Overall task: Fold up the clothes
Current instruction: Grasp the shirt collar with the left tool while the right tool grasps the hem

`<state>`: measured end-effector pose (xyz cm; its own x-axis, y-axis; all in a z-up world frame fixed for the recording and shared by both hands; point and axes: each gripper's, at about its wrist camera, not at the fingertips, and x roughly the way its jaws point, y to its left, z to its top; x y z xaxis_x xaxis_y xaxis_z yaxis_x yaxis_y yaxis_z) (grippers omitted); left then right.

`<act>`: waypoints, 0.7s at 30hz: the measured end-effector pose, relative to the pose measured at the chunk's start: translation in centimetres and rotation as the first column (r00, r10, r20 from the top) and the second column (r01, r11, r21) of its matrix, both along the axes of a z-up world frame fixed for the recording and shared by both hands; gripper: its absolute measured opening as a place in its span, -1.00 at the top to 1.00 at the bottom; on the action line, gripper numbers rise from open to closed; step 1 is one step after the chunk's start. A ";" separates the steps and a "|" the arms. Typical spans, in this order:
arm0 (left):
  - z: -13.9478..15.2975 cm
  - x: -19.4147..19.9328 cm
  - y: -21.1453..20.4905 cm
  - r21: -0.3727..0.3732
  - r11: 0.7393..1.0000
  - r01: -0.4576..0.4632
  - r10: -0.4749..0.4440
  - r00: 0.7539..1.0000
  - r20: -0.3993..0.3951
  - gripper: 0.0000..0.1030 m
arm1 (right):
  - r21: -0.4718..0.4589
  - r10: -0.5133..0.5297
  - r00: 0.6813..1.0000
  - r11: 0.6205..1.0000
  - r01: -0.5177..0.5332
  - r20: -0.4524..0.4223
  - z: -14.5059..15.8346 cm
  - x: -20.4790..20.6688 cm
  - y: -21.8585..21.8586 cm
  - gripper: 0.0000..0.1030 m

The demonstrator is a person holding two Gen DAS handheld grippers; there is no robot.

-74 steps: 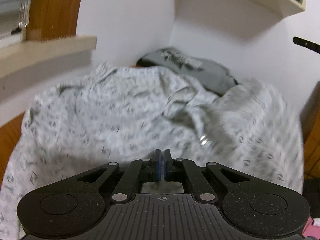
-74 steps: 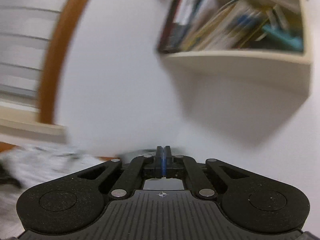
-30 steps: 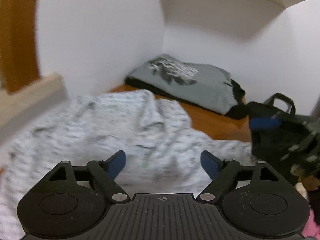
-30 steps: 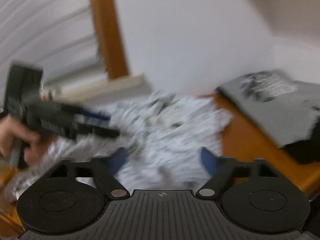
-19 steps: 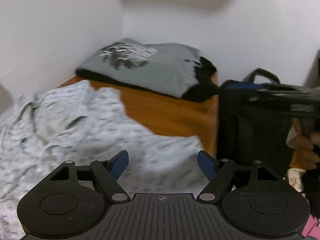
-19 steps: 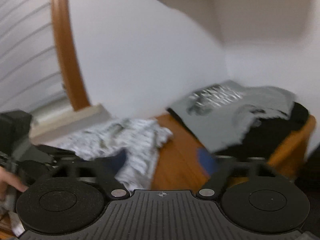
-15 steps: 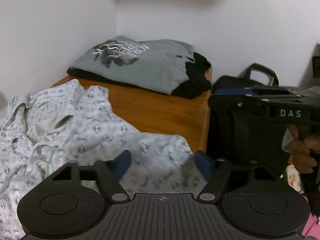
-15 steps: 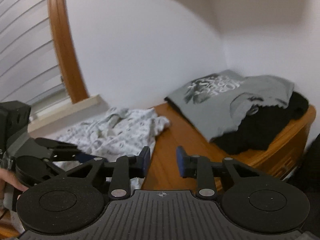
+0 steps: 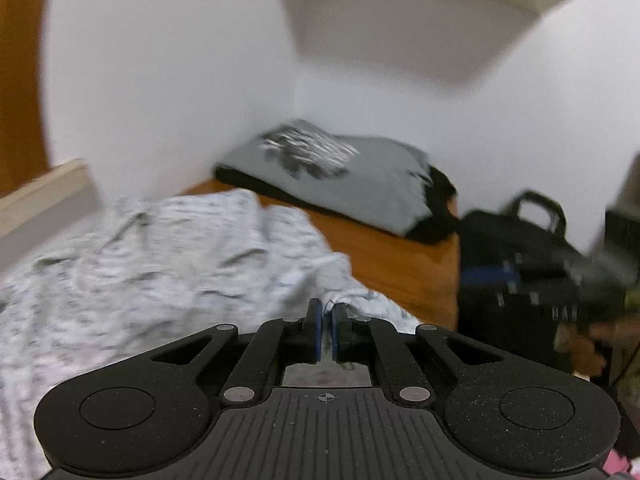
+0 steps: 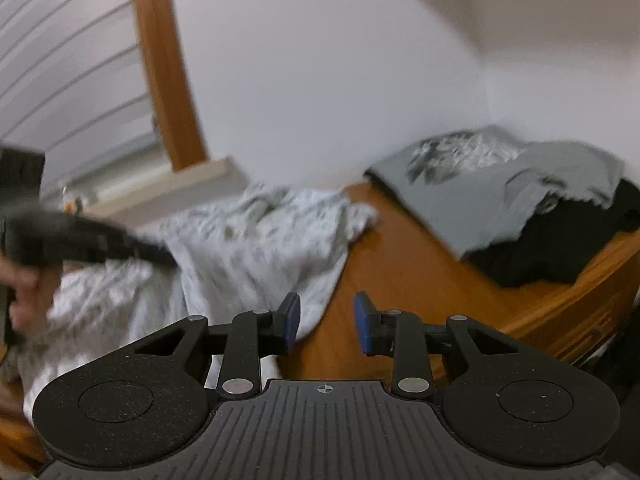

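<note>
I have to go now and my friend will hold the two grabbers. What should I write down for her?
Left gripper: shut, pinching an edge of the white patterned shirt.
Right gripper: jaws part open with nothing between them, over the wooden table beside the shirt's edge.
Shirt: crumpled and spread on the table, not folded.
Grey T-shirt: already folded, on black clothes in the back corner.
Left to do: grab another edge with the right gripper, flatten the shirt, fold it.
</note>
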<state>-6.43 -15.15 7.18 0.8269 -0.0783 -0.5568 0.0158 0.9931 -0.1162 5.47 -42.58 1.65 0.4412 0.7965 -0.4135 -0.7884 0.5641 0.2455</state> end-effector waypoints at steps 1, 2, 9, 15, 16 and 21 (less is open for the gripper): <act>0.2 -0.4 0.7 -0.009 1.000 -0.011 0.011 1.000 0.005 0.91 | -0.011 0.016 1.000 1.000 -0.016 -0.007 -0.3 -0.3 0.4 0.40; 0.4 -0.8 1.5 -0.018 1.000 -0.022 0.023 1.000 0.010 0.91 | -0.028 0.033 0.999 0.999 -0.033 -0.009 -0.7 -0.6 0.9 0.40; 0.7 -2.7 4.3 -0.030 0.996 -0.085 0.086 0.996 0.033 0.91 | -0.106 0.121 0.993 0.987 -0.121 -0.010 -1.9 -3.1 2.9 0.32; 1.1 -3.1 5.2 -0.034 0.994 -0.104 0.106 0.993 0.056 0.91 | -0.112 0.140 0.990 0.984 -0.140 -0.008 -0.5 -5.2 1.6 0.23; 1.1 -3.0 5.3 -0.035 0.994 -0.106 0.108 0.993 0.056 0.91 | -0.117 0.148 0.989 0.982 -0.147 -0.001 -0.2 -5.7 1.4 0.16; 0.4 -2.5 5.1 -0.036 0.993 -0.109 0.111 0.993 0.047 0.97 | -0.154 0.200 0.980 0.969 -0.195 0.018 1.1 -8.1 1.0 0.05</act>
